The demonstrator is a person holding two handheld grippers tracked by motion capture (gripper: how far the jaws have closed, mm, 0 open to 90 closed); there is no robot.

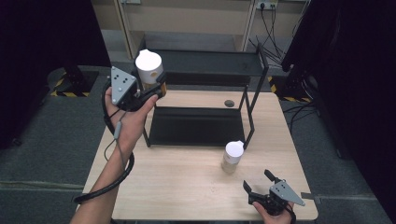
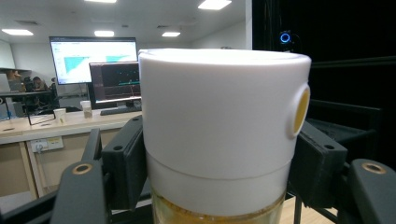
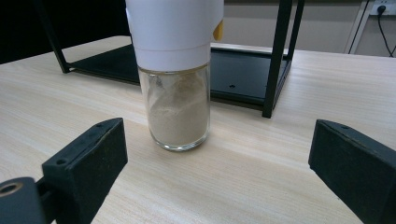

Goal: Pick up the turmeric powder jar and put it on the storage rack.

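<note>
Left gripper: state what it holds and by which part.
The left gripper is shut on the yellow-filled jar, its jaws clamping the sides just below the white cap.

Black rack (image 1: 205, 126) sits at the back of the wooden table (image 1: 187, 182). Monitors (image 2: 105, 70) glow on a far desk (image 2: 56, 123). Cables (image 1: 273, 28) hang at the wall

From the left gripper view I get the held jar (image 2: 224, 135) only down to a strip of yellow contents; the frame's bottom edge cuts its base, and its white cap blocks most of the black rack (image 2: 348, 119) behind. In the right gripper view the standing jar (image 3: 175, 84) loses its cap top to the upper edge. Screens (image 2: 93, 63) far off are too small to read.
</note>
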